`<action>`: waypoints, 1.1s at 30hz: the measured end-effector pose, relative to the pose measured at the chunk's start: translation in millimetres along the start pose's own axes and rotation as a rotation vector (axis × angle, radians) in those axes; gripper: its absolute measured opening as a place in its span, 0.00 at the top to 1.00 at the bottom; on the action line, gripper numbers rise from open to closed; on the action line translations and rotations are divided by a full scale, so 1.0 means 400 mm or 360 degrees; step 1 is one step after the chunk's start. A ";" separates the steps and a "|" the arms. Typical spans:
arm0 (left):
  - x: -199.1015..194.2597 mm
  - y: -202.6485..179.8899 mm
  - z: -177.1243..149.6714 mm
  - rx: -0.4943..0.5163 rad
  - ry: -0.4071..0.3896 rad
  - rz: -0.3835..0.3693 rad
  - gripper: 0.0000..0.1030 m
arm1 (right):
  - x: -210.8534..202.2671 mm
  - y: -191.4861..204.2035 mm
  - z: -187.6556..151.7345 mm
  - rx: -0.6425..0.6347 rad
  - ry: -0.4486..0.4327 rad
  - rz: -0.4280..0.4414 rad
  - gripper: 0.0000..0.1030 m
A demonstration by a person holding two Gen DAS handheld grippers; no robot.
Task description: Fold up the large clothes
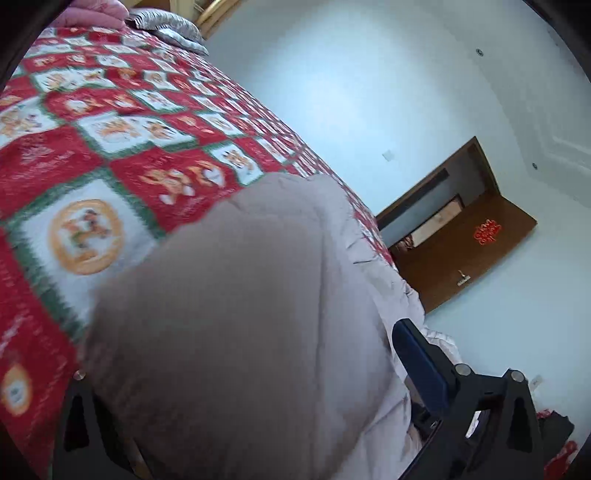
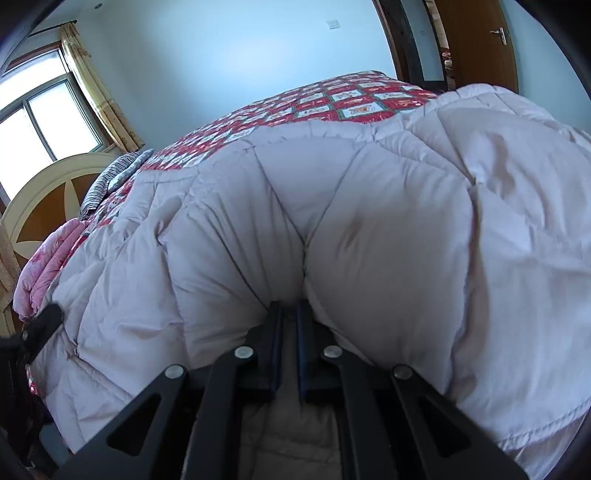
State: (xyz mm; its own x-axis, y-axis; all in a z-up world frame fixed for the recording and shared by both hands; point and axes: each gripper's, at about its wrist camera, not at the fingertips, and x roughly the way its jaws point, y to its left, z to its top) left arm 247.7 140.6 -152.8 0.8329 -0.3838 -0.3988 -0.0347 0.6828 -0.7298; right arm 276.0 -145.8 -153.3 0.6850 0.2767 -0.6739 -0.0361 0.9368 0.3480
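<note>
A big pale lilac quilted garment [image 2: 369, 221] lies heaped on the bed's red patchwork cover [image 2: 332, 103]. My right gripper [image 2: 289, 308] is shut on a fold of it, and the fabric puckers into creases at the fingertips. In the left wrist view the same garment [image 1: 240, 314] bulges up close between the widely spread jaws of my left gripper [image 1: 243, 350]. Its right finger [image 1: 417, 362], with a blue pad, stands beside the fabric. The other finger is hidden behind the garment, so I cannot tell whether the pads press on it.
The patchwork cover [image 1: 110, 129] stretches away to a striped pillow [image 1: 166, 26] and pink folded bedding [image 2: 48, 254] by the round headboard [image 2: 48, 192]. A brown door [image 1: 480, 236] stands open in the pale blue wall. A window [image 2: 37, 122] with a yellow curtain is at the left.
</note>
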 end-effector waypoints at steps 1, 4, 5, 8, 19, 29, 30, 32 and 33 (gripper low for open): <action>0.010 0.005 0.006 -0.0044 0.0016 -0.0061 0.35 | 0.000 -0.005 0.000 0.0007 0.0002 0.0010 0.93; 0.013 0.007 0.017 -0.0069 0.0070 -0.0174 0.64 | -0.009 -0.015 -0.008 0.0032 0.0010 0.0040 0.93; 0.007 -0.001 0.021 -0.0028 0.0078 -0.0181 0.70 | -0.008 -0.016 -0.007 0.0045 0.0020 0.0052 0.93; -0.030 -0.026 0.030 0.0064 0.0078 -0.0211 0.74 | -0.013 -0.041 -0.013 0.0212 0.0084 0.0156 0.93; -0.299 -0.203 0.107 0.0714 -0.0073 -0.0203 0.76 | 0.057 0.209 -0.131 0.0517 0.0478 0.0826 0.93; -0.328 -0.265 0.061 0.1154 -0.0154 0.0066 0.76 | -0.014 0.314 -0.121 0.0298 0.0526 0.1099 0.88; -0.317 -0.277 0.055 0.1195 -0.0162 0.0084 0.76 | -0.062 0.287 -0.103 0.0239 0.0455 0.1064 0.87; -0.296 -0.311 0.022 0.1291 -0.0168 0.0088 0.76 | -0.160 0.208 -0.071 0.0141 0.0272 0.0933 0.86; -0.283 -0.325 0.007 0.1334 -0.0162 0.0078 0.76 | -0.205 0.159 -0.062 0.0123 0.0172 0.0835 0.86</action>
State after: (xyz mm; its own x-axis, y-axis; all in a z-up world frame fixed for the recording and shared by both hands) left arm 159.7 97.1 -11.2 0.8881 -0.3113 -0.3382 0.3157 0.9479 -0.0436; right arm 199.5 -103.7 -91.9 0.5104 0.7274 -0.4587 -0.2966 0.6496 0.7001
